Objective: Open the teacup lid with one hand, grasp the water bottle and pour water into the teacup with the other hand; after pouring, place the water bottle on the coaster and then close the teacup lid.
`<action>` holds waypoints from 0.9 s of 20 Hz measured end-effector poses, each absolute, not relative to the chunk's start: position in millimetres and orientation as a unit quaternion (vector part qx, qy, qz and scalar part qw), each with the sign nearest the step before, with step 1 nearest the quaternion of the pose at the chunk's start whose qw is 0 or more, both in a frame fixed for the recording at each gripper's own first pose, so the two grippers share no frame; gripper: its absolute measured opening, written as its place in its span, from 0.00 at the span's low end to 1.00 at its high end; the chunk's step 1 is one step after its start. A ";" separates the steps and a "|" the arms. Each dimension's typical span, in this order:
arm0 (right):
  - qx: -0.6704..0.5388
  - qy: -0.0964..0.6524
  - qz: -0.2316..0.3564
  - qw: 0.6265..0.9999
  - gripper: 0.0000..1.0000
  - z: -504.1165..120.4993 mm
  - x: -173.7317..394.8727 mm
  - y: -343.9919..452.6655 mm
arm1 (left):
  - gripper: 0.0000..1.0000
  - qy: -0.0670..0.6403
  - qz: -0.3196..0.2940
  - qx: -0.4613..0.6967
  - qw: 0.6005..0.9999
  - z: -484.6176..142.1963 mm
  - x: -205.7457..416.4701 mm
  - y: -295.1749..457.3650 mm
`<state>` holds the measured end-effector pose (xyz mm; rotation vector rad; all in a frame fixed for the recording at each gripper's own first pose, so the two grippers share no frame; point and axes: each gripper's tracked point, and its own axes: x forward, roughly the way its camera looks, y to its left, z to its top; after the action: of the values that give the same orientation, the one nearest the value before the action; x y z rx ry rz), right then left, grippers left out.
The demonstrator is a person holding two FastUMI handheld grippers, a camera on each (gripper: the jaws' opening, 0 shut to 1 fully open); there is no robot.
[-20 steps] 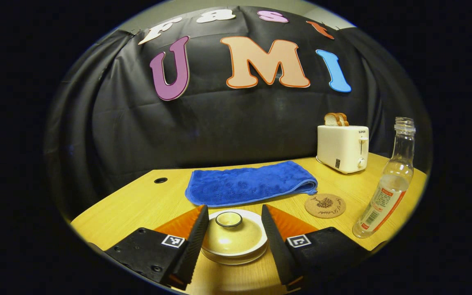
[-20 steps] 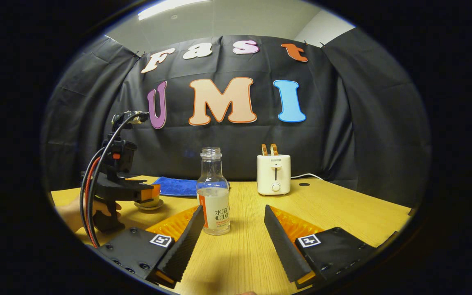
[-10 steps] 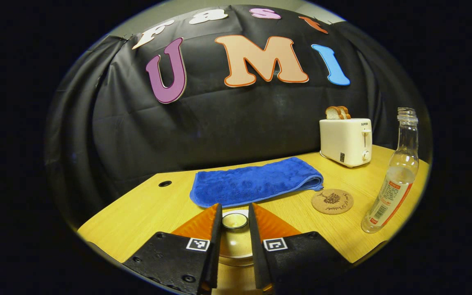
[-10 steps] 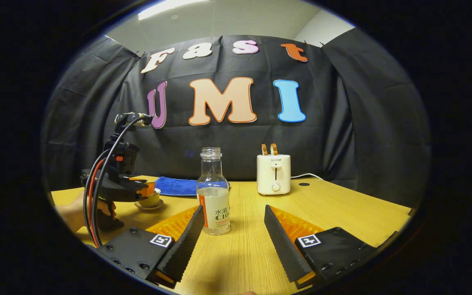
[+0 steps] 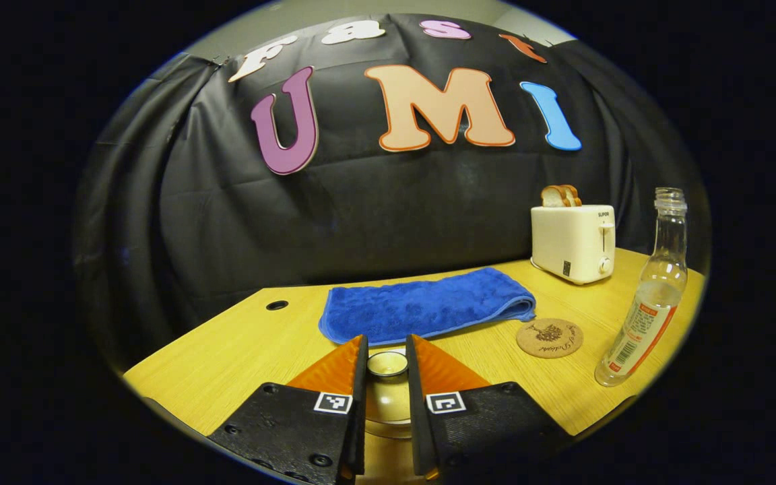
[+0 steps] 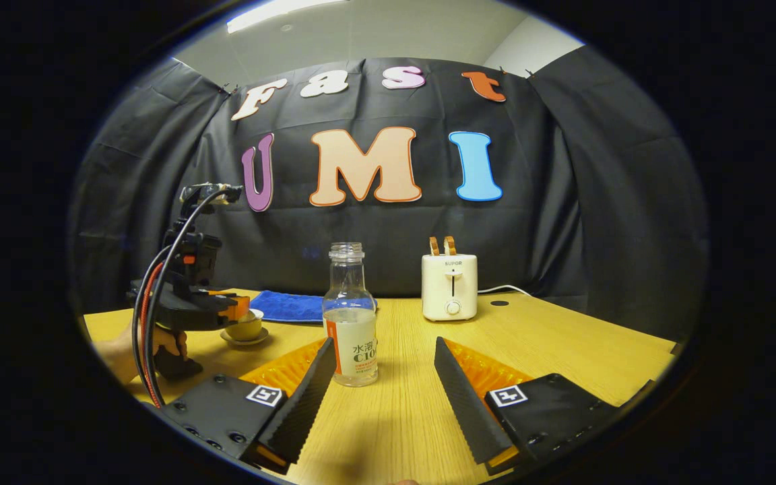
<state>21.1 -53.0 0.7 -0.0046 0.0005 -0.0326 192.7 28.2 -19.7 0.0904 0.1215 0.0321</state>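
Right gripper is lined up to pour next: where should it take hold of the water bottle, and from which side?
Grip the water bottle around its wide labelled lower body, coming in level from the near side, where the open right gripper already faces it. It stands upright and uncapped, and its neck is narrow.

Wooden table (image 6: 563,340), light yellow grain. Round cable hole (image 5: 276,305) near its back left edge in the left gripper view; a second hole (image 6: 499,303) sits right of the toaster in the right gripper view.

Blue towel (image 5: 426,304), folded into a long strip, lies flat toward the back of the table.

Cream toaster (image 5: 572,242) stands upright near the back wall, well right of the towel. Two bread slices (image 5: 560,196) stick up from its slots. White cord (image 6: 501,289) trails from its right side along the table.

Ceiling light strip (image 6: 273,12) overhead.
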 end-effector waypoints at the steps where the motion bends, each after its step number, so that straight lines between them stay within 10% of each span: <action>1: -0.002 0.001 -0.013 1.000 0.94 0.8 21.2 -51.8 | 0.24 0.055 0.019 0.043 0.997 -17.8 191.6 30.4; 18: -0.002 0.006 -0.003 1.000 0.94 -3.0 57.7 -22.8 | 0.25 -0.011 0.029 0.078 0.996 1.8 102.8 96.6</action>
<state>57.7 -22.8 -3.0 -0.0033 0.0130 -0.0055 102.8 96.6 1.8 0.1570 -0.0219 0.0577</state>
